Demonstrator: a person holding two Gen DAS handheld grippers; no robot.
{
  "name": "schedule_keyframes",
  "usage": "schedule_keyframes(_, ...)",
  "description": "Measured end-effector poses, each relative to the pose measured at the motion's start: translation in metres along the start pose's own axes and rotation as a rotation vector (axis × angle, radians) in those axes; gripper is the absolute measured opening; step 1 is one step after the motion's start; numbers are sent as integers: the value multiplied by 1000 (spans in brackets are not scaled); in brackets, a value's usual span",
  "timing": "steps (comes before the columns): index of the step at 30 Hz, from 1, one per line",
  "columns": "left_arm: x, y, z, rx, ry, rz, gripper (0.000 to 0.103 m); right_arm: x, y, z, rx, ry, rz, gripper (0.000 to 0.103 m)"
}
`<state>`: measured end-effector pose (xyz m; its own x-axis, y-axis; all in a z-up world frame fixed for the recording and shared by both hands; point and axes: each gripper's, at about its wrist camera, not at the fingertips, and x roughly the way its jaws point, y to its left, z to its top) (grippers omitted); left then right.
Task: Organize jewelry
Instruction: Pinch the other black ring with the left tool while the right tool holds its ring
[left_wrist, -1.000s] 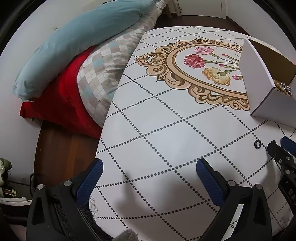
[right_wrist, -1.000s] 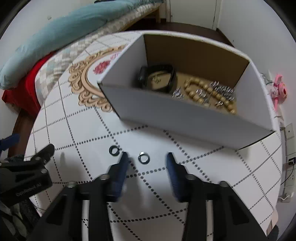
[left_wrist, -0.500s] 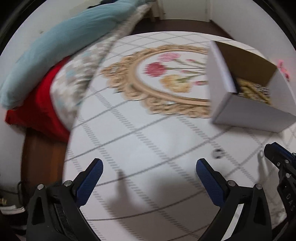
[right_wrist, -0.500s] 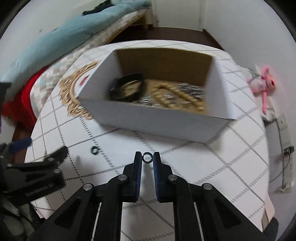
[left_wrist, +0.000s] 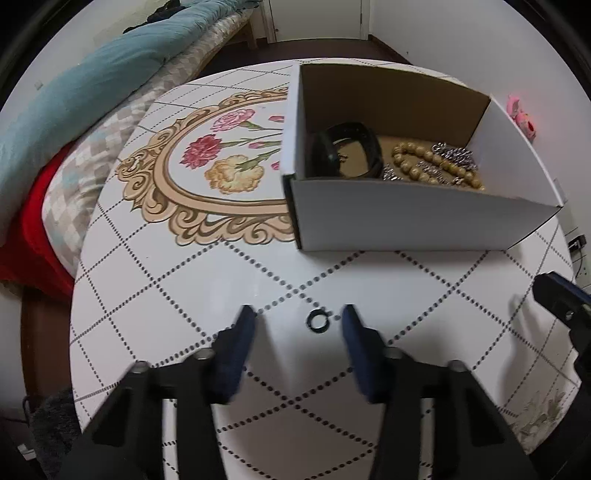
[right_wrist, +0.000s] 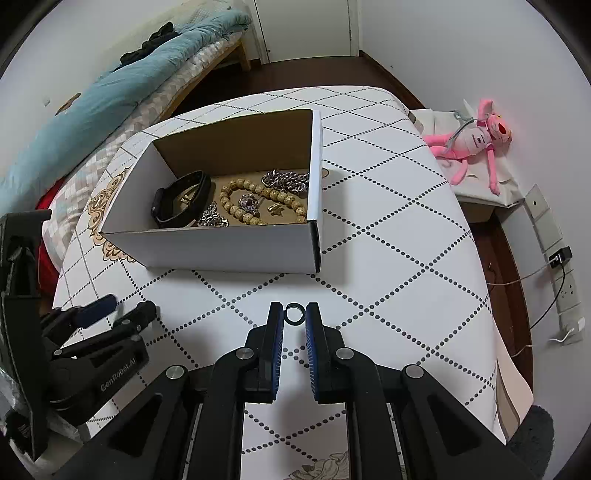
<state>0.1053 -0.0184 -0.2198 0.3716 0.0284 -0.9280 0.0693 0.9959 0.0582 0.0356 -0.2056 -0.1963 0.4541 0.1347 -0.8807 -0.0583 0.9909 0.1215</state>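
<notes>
A white cardboard box (left_wrist: 406, 221) (right_wrist: 229, 245) stands on the round table and holds a black band (right_wrist: 177, 201), a wooden bead bracelet (right_wrist: 236, 206) and silver chain pieces (right_wrist: 286, 181). My right gripper (right_wrist: 294, 314) is shut on a small black ring (right_wrist: 294, 313), held above the table in front of the box. My left gripper (left_wrist: 299, 319) is open and lowered around a second black ring (left_wrist: 317, 318) that lies on the table between its fingers. The left gripper also shows at the left of the right wrist view (right_wrist: 110, 310).
The table (left_wrist: 184, 280) has a dotted diamond pattern and a floral medallion (left_wrist: 221, 162). A bed with a teal duvet (left_wrist: 92, 85) and red sheet lies to the left. A pink plush toy (right_wrist: 476, 140) sits on a side surface at the right, near wall sockets and cables.
My right gripper closed on one ring and lifted it. My left gripper swung right toward the box, narrowed, and came down around the other ring.
</notes>
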Motion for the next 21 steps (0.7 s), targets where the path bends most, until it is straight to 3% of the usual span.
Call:
schedule_keyframes(4,0,-7,2,9,-1,-17,15,-2,0,2,5,-6,2,13)
schedule_keyframes(6,0,-8,3,13,0,-23,10,-4,-1,3,13,-10,5,13)
schedule_keyframes(13,-9,-6,1,3,-4,-43,10,-16,-5,8,38,-33,28,13)
schedule_keyframes(17,-43,-4,13,-13,-50,-108,10,-39,-5,19,57,-65,78,13)
schedule_keyframes(21,-81,-4,49,-25,-96,-207,10,-58,-2,48,59,-101,137,13)
